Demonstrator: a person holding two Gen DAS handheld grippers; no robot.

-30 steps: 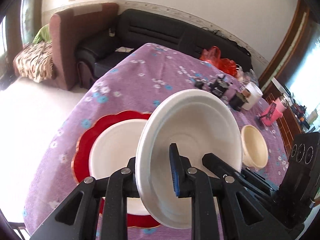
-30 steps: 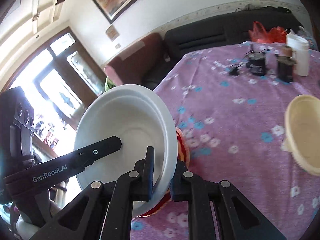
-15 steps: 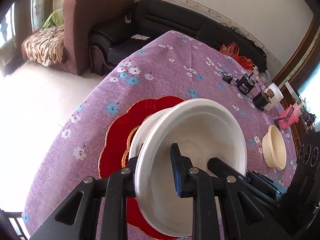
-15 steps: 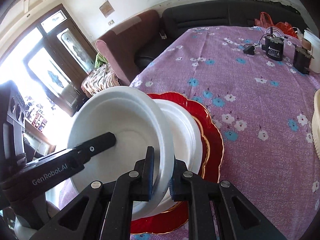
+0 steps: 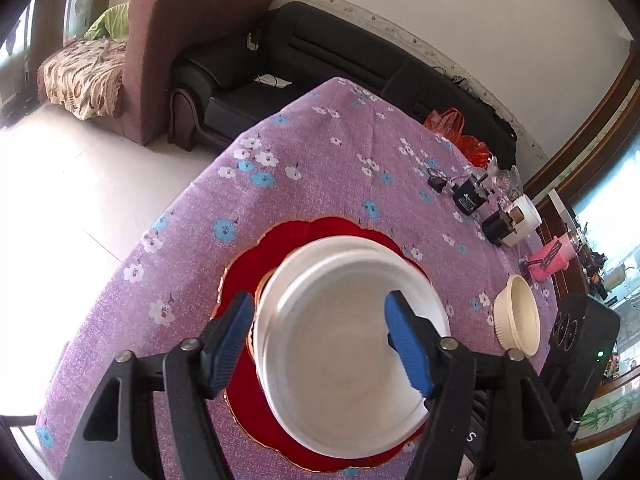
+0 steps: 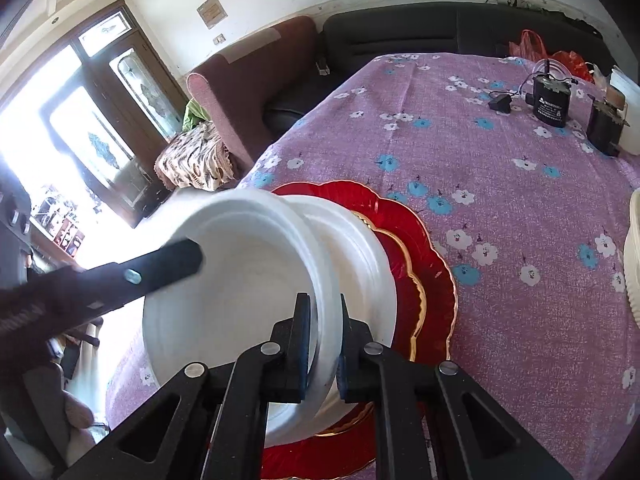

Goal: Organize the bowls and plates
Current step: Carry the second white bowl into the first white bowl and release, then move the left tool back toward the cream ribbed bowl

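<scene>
A white foam plate (image 5: 344,364) is over another white plate (image 5: 344,246) that lies on a red scalloped plate (image 5: 248,276) on the purple flowered tablecloth. My left gripper (image 5: 320,344) is open, its blue pads on either side of the top plate's near part. My right gripper (image 6: 322,340) is shut on the rim of the top white plate (image 6: 248,292), which tilts over the lower white plate (image 6: 360,248) and red plate (image 6: 420,248). A cream bowl (image 5: 516,324) stands to the right, apart.
Far right on the table are a black pump (image 6: 550,102), a small black adapter (image 6: 500,103), a dark box (image 6: 604,128), a white cup (image 5: 526,216), a pink object (image 5: 548,258) and a red bag (image 5: 456,130). The table's left edge drops to the floor; sofas stand behind.
The top white plate has come down over the stacked plates. My left gripper has opened and let go of it. My right gripper still holds its rim.
</scene>
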